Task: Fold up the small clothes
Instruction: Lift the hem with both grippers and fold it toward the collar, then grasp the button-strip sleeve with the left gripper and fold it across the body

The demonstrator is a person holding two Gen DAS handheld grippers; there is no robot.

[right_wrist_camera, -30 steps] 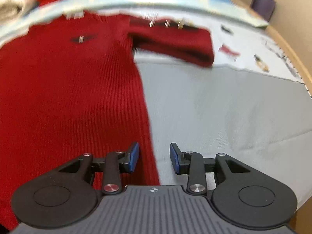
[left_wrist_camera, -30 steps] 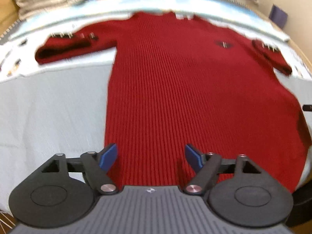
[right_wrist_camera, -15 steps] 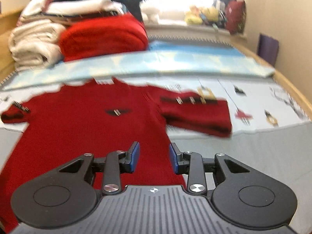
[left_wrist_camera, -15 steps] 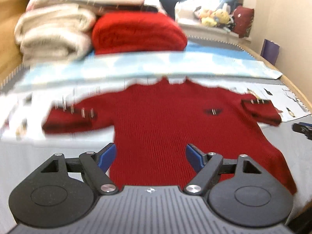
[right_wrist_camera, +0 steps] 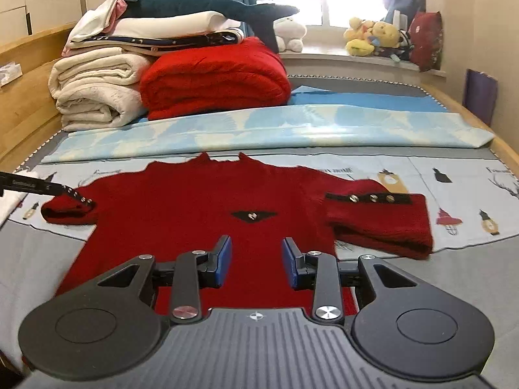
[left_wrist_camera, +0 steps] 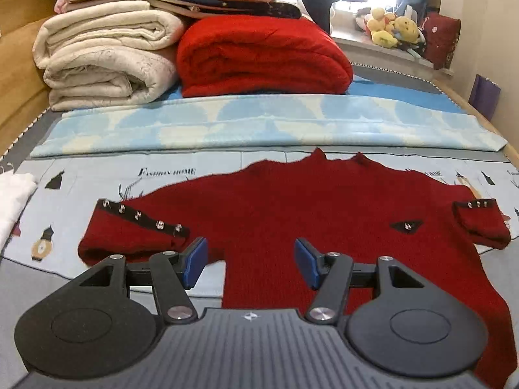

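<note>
The left claw (left_wrist_camera: 248,261) is being held above the bed with its blue pads (left_wrist_camera: 194,261) apart and nothing between them; its jaws have just been closing somewhat. The right claw (right_wrist_camera: 256,261) is likewise being held clear of the fabric, its pads set closer together but still apart, and nothing is being gripped. Beneath both, the red knit sweater (left_wrist_camera: 308,201) is being shown spread flat, front up, on the printed sheet (left_wrist_camera: 74,194) of the bed, with its short studded sleeves (right_wrist_camera: 379,223) lying out to either side and its collar pointing toward a folded light blue blanket (right_wrist_camera: 259,126). Farther back, a folded red blanket (left_wrist_camera: 262,55) is being seen beside stacked cream quilts (left_wrist_camera: 103,61).
</note>
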